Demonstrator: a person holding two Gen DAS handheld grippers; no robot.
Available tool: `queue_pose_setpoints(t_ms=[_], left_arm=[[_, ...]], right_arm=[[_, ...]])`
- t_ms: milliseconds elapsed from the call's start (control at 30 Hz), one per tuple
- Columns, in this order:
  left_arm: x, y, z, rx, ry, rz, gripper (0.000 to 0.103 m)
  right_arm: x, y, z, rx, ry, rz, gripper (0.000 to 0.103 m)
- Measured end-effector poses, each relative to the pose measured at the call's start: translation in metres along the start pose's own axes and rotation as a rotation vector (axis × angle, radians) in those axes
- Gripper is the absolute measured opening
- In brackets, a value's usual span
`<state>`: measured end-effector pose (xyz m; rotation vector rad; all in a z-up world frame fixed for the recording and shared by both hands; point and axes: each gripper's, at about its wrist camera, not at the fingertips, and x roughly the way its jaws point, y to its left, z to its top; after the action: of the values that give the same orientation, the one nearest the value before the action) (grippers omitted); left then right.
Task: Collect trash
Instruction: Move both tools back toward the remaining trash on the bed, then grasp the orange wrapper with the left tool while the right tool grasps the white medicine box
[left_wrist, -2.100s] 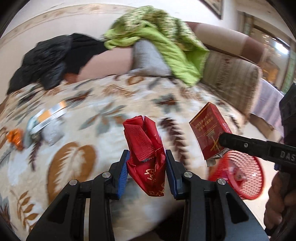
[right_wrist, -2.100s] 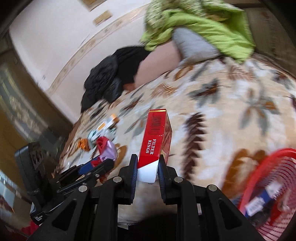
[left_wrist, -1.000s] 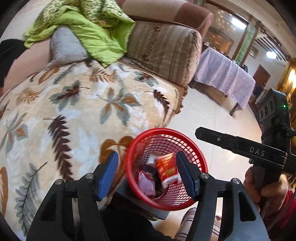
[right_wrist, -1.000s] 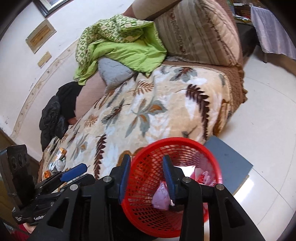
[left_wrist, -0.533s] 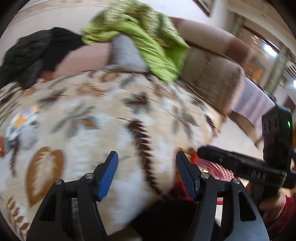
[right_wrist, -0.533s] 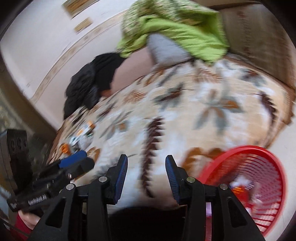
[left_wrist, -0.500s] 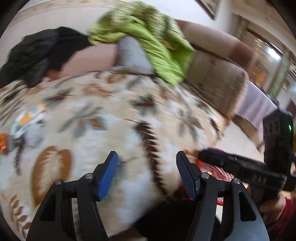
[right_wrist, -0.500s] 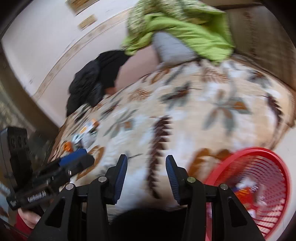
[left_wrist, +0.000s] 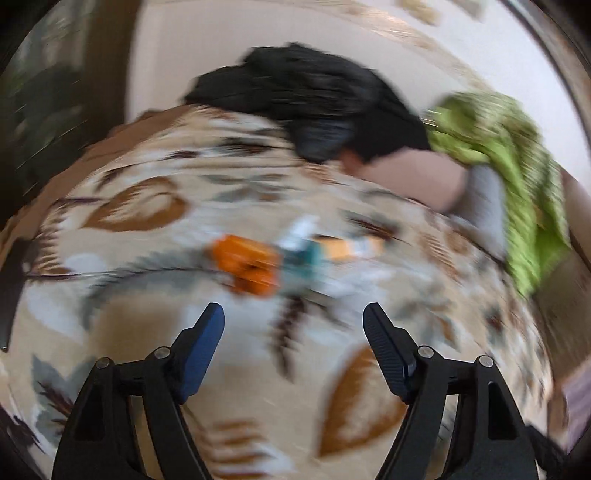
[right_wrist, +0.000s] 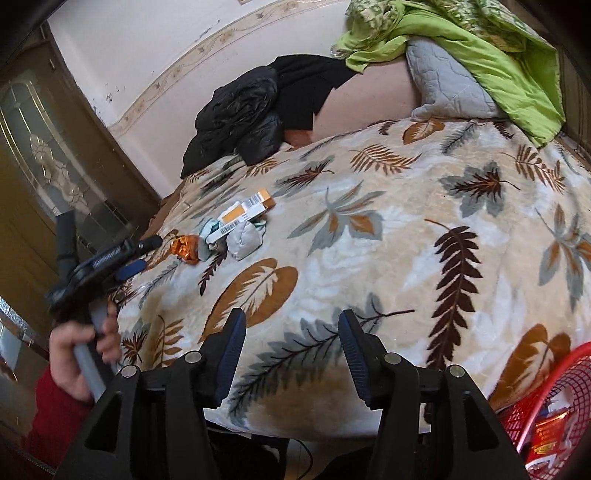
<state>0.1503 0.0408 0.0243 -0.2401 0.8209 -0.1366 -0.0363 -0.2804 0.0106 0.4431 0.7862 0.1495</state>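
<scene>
A small heap of trash lies on the leaf-patterned blanket (right_wrist: 388, 236): an orange crumpled wrapper (right_wrist: 186, 248), a white and orange carton (right_wrist: 245, 209) and a grey wad (right_wrist: 244, 239). In the blurred left wrist view the orange wrapper (left_wrist: 247, 264) lies just ahead of my open, empty left gripper (left_wrist: 293, 325), with the carton (left_wrist: 343, 247) behind it. My left gripper also shows in the right wrist view (right_wrist: 142, 253), close to the wrapper. My right gripper (right_wrist: 291, 332) is open and empty over the blanket's near part. The red mesh basket (right_wrist: 546, 387) holds red packets.
A black jacket (right_wrist: 258, 110), a grey pillow (right_wrist: 447, 88) and a green quilt (right_wrist: 480, 44) lie along the back of the bed. A wooden glass-panelled door (right_wrist: 44, 166) stands at left. The basket sits on the floor by the bed's right front corner.
Both grippers dropped their red packets into the basket and opened. They have swung left from the basket back over the bed; the left gripper now faces the orange wrapper.
</scene>
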Motion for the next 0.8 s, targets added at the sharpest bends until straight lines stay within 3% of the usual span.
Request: queue_pose_setpoints(t_ms=[100, 300, 333, 367, 400, 533, 667, 800], left_arm=[[0.027, 0.025, 0.015, -0.054, 0.028, 0.045, 0.077], [0.082, 0.042, 0.034, -0.113, 0.073, 0.050, 0.076], [0.090, 0.042, 0.033, -0.114, 0.085, 0.060, 0.071], [0.097, 0.041, 0.032, -0.116, 0.094, 0.051, 0.055], [0.102, 0.041, 0.032, -0.113, 0.109, 0.041, 0.053], [0.094, 0.034, 0.019, -0.070, 0.059, 0.033, 0.051], [0.068, 0.025, -0.002, -0.085, 0.053, -0.041, 0.051], [0.042, 0.002, -0.026, -0.033, 0.065, -0.097, 0.051]], right_arm=[[0.007, -0.001, 0.001, 0.001, 0.015, -0.006, 0.056], [0.014, -0.001, 0.007, -0.002, 0.024, -0.017, 0.056], [0.016, 0.000, 0.008, -0.005, 0.024, -0.018, 0.056], [0.017, 0.000, 0.009, -0.007, 0.024, -0.018, 0.056], [0.019, 0.001, 0.011, -0.009, 0.026, -0.016, 0.056], [0.032, 0.008, 0.022, -0.014, 0.033, 0.010, 0.056], [0.061, 0.015, 0.042, 0.016, 0.064, 0.100, 0.056], [0.102, 0.017, 0.064, 0.092, 0.090, 0.184, 0.056]])
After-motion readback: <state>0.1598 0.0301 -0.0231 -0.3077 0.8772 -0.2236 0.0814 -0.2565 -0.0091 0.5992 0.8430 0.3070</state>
